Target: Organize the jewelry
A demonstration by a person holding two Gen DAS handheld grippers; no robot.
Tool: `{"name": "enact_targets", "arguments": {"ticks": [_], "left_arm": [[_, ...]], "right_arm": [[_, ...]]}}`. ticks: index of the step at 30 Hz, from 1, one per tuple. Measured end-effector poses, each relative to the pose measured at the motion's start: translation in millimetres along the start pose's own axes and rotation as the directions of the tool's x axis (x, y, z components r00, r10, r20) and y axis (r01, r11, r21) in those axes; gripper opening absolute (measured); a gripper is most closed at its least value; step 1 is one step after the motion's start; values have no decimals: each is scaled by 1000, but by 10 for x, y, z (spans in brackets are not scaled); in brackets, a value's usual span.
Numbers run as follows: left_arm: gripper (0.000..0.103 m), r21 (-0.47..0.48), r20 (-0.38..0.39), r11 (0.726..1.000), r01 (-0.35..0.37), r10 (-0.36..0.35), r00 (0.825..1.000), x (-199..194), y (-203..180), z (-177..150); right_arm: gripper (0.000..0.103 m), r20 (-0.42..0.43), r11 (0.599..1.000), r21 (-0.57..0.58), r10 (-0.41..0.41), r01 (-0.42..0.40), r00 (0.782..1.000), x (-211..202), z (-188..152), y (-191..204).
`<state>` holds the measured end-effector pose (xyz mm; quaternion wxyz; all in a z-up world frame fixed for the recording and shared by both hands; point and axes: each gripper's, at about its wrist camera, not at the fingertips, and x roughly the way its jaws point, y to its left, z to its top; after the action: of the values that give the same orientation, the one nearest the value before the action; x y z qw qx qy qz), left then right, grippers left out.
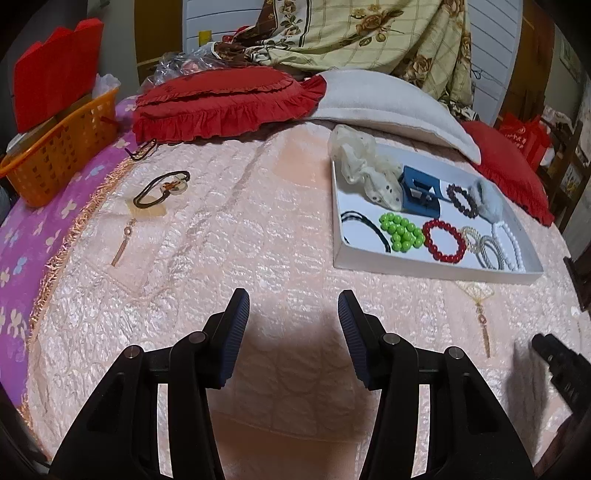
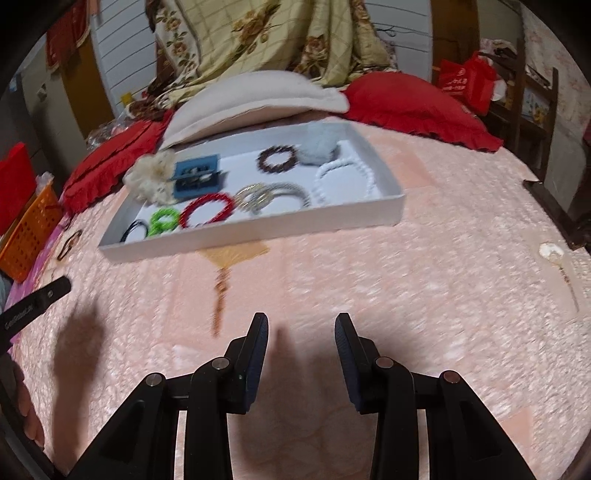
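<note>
A white tray [image 1: 369, 260] [image 2: 258, 232] on the pink bedspread holds a green bead bracelet [image 1: 402, 232], a red bead bracelet [image 1: 443, 240], a dark bead bracelet [image 1: 461, 201], a white bead bracelet [image 2: 345, 179], a blue clip [image 1: 419, 194], a cream scrunchie [image 1: 364, 166] and a black hair tie [image 1: 364, 225]. A dark necklace with a pendant [image 1: 162, 188] lies loose at the left. A tassel earring on a clear card [image 1: 123, 243] lies below it. A fan-shaped tassel earring [image 2: 225, 273] lies in front of the tray. My left gripper [image 1: 293, 306] and right gripper [image 2: 301, 328] are open and empty above the bedspread.
An orange basket [image 1: 59, 155] with red items stands at the far left. Red frilled cushions [image 1: 221, 103] [image 2: 413, 107], a white pillow [image 1: 388, 107] and a floral quilt [image 1: 369, 33] lie behind the tray. A white shell-like ornament [image 2: 552, 253] lies at the right.
</note>
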<state>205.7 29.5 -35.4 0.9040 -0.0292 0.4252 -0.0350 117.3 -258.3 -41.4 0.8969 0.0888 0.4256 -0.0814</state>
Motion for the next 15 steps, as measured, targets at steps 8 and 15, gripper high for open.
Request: {"name": "enact_targets", "arguments": {"ticks": [8,15], "left_arm": [[59,-140,25,985,99,-97,995,176,224,529],[59,-119,-83,982,144,-154,984,636,53,713]], "right_arm": [[36,67,997,55,-65,61,996,39,597,-513],[36,-5,991,132,-16,17,1000,519,1061,-725]]}}
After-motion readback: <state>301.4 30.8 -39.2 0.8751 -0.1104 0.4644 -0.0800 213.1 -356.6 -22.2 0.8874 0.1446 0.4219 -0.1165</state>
